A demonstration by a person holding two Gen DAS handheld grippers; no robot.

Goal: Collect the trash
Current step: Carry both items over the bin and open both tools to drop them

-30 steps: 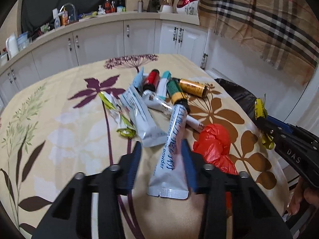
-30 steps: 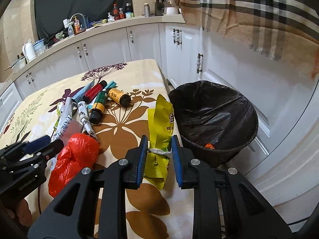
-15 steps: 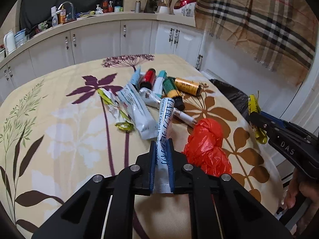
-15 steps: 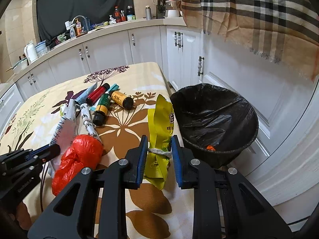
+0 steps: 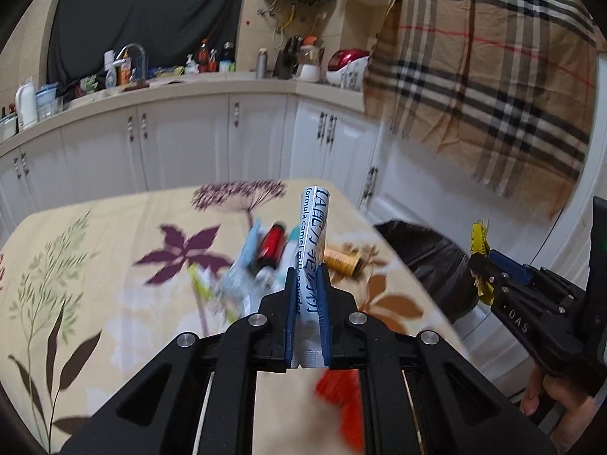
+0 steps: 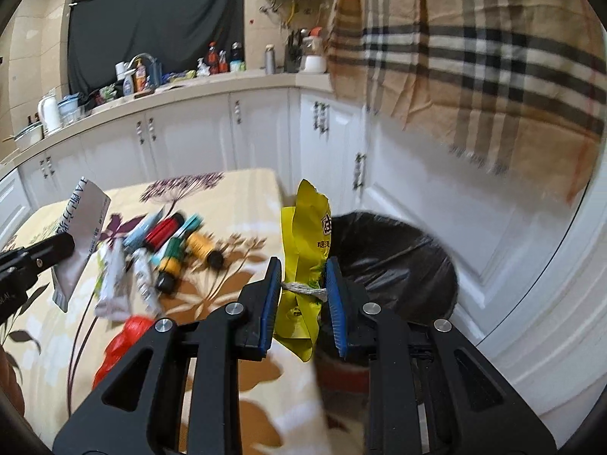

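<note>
My left gripper [image 5: 306, 286] is shut on a white milk-powder sachet [image 5: 314, 227] and holds it lifted above the table; the sachet also shows at the left of the right wrist view [image 6: 81, 235]. My right gripper [image 6: 303, 276] is shut on a yellow snack wrapper [image 6: 309, 227] tied with string, held near the table's right edge beside a bin lined with a black bag [image 6: 398, 261]. The right gripper with the wrapper [image 5: 478, 242] also shows at the right of the left wrist view.
Tubes, small bottles and wrappers [image 6: 167, 242] lie in a heap on the floral tablecloth [image 5: 95, 265]. A red plastic bag [image 6: 121, 345] lies near the front edge. White cabinets [image 5: 182, 144] and a plaid cloth [image 5: 474, 94] stand behind.
My left gripper closed on the white sachet and lifted it off the table. My right gripper, still holding the yellow wrapper, has risen and tilted up.
</note>
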